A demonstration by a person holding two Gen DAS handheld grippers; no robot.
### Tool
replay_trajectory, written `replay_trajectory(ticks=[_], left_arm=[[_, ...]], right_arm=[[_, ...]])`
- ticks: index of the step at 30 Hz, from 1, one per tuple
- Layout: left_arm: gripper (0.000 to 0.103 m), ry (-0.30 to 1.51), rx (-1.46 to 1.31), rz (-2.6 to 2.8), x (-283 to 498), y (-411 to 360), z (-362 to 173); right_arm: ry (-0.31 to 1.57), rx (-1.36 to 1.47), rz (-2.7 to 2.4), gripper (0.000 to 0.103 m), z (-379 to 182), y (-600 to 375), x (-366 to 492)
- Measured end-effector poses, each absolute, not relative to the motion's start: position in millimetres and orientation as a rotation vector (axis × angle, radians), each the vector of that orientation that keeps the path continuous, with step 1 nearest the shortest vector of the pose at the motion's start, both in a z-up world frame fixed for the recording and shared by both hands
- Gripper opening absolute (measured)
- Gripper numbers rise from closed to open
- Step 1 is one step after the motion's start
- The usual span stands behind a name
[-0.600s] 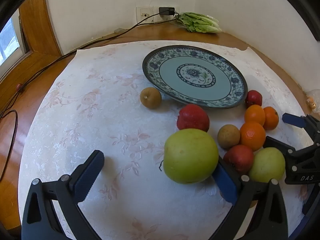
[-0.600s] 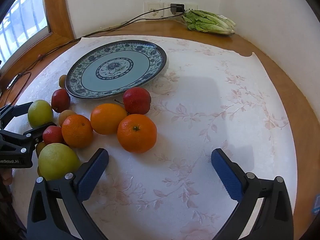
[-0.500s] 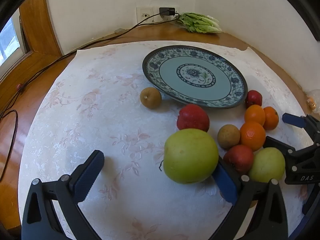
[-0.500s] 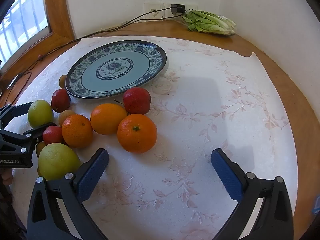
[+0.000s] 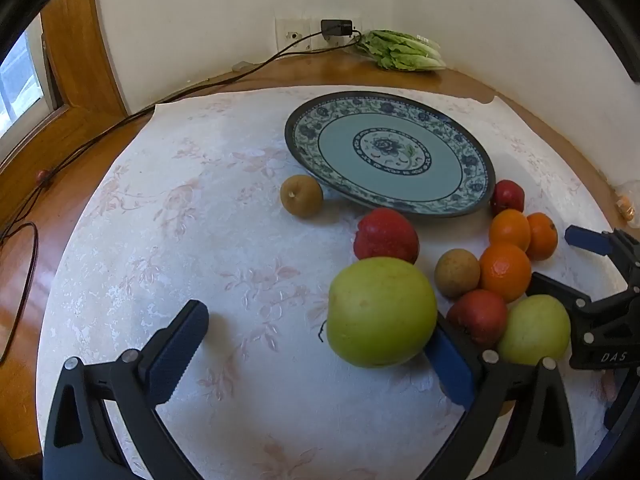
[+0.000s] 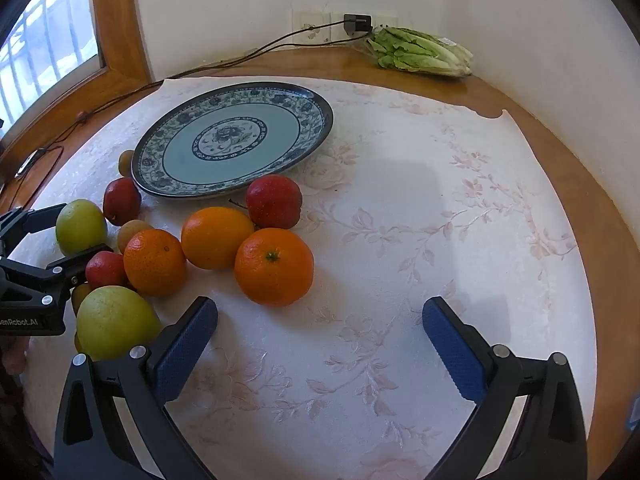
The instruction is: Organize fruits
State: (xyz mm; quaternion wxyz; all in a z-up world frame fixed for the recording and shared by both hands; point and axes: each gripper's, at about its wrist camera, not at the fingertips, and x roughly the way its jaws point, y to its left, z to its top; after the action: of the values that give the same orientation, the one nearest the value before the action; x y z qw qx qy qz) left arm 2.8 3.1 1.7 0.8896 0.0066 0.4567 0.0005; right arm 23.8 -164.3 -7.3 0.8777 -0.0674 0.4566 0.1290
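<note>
A blue patterned plate (image 5: pixel 304 128) (image 6: pixel 316 120) sits bare on the floral cloth. My left gripper (image 5: pixel 316 332) is open; a big green apple (image 5: pixel 382 312) (image 6: pixel 80 226) lies on the cloth between its fingers, close to the right one. Nearby are a red apple (image 5: pixel 386 236), a brown pear (image 5: pixel 301 195) and a cluster of oranges (image 5: pixel 505 272), red fruits (image 5: pixel 478 316) and a second green apple (image 5: pixel 534 330) (image 6: pixel 116 322). My right gripper (image 6: pixel 320 316) (image 5: pixel 600 280) is open over bare cloth, with the nearest orange (image 6: pixel 274 266) just beyond its fingertips.
A head of lettuce (image 5: pixel 404 50) (image 6: pixel 420 54) lies at the back by the wall. A black cable (image 5: pixel 120 124) runs from the wall socket across the wooden table. The cloth (image 6: pixel 440 200) to the right of the fruit is bare.
</note>
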Motion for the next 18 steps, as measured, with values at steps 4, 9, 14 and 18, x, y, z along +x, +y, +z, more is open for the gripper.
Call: replay_trajectory(ticks=[4, 9, 14, 18], left_arm=[[0.103, 0.941, 0.012, 0.006, -4.3, 1.3, 1.1], [0.103, 0.938, 0.013, 0.008, -6.0, 0.2, 0.2], [0.103, 0.938, 0.013, 0.008, -6.4, 0.0, -0.1], [0.103, 0.934, 0.014, 0.009, -6.6, -0.1, -0.3]], right_arm=[[0.95, -0.141, 0.269, 0.103, -7.7, -164.5, 24.0], [0.95, -0.141, 0.27, 0.103, -7.6, -164.7, 23.7], [0.949, -0.141, 0.27, 0.103, -7.9, -164.6, 23.3], [0.946, -0.142, 0.27, 0.103, -8.2, -164.6, 23.0]])
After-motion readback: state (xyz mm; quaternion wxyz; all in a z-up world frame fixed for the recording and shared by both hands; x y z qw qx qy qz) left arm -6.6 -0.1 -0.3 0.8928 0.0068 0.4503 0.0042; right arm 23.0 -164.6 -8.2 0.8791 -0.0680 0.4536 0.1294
